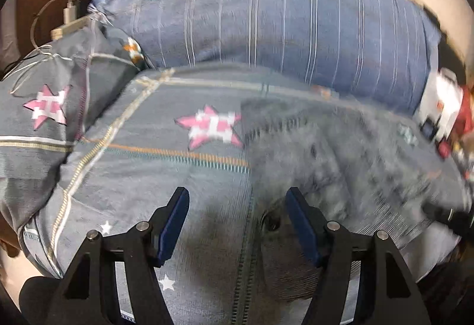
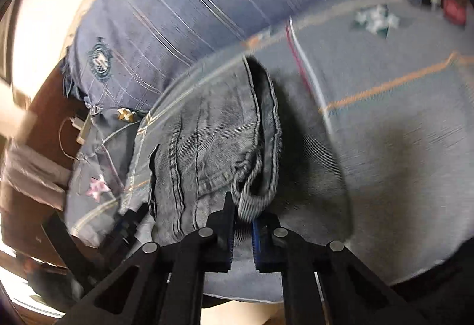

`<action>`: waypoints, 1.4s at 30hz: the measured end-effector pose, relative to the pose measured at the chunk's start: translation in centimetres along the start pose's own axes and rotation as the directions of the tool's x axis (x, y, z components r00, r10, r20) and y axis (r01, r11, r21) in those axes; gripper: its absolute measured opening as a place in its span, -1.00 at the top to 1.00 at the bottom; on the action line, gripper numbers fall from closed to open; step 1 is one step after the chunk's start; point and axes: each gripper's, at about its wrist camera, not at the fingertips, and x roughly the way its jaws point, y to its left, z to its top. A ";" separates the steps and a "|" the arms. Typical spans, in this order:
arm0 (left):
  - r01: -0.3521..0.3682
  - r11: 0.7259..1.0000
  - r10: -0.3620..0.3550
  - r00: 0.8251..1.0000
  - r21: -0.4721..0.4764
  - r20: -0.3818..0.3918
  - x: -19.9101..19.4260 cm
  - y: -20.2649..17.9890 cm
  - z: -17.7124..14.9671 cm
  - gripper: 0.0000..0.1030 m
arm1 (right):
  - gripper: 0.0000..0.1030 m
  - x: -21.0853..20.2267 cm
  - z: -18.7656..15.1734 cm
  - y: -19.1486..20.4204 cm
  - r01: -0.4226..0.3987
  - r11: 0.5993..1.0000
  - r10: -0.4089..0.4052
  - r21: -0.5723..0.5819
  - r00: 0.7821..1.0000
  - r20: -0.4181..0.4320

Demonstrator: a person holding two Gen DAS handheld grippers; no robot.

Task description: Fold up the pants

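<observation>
The pants (image 2: 207, 147) are grey jeans. They lie on a bed (image 2: 385, 117) with a grey-blue cover that has pink stars (image 1: 210, 127) on it. In the right wrist view they lie in the middle, bunched up, with the striped waistband at the near end. A big striped pillow (image 1: 296, 22) lies on the far side of them.

The right gripper (image 2: 241, 236) has its jaws closed on the waistband. The stretchy edge is pinched between the blue pads. The left gripper (image 1: 237, 224) has its jaws open and holds nothing. In the left wrist view it hangs over the bed cover, and the pants' edge is just beside its right finger, by a dark button hole.

What could go wrong? The right jaws hold only a thin bit of the band, so I think it could slip out if the pull is quick. The left jaws are right over the cover, so they could grab the cover with the pants, or the cover alone, and then the fold drags the bedding up. The pants are lumpy now, so a fold made before they lie flat would come out crooked. The pictures are blurry, so I cannot tell how many layers the right jaws hold.

I see no box, bag or basket here. Some small things at the far right of the bed are too blurred to name. A charger with a cable (image 1: 66, 13) sits at the far left, off the bed.
</observation>
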 end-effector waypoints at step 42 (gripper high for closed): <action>-0.057 0.974 0.082 0.991 0.220 -0.108 3.3 -5.2 -0.4 -0.51 | 0.79 3.3 0.2 0.0 0.121 0.948 -0.159 -0.294 0.981 -0.108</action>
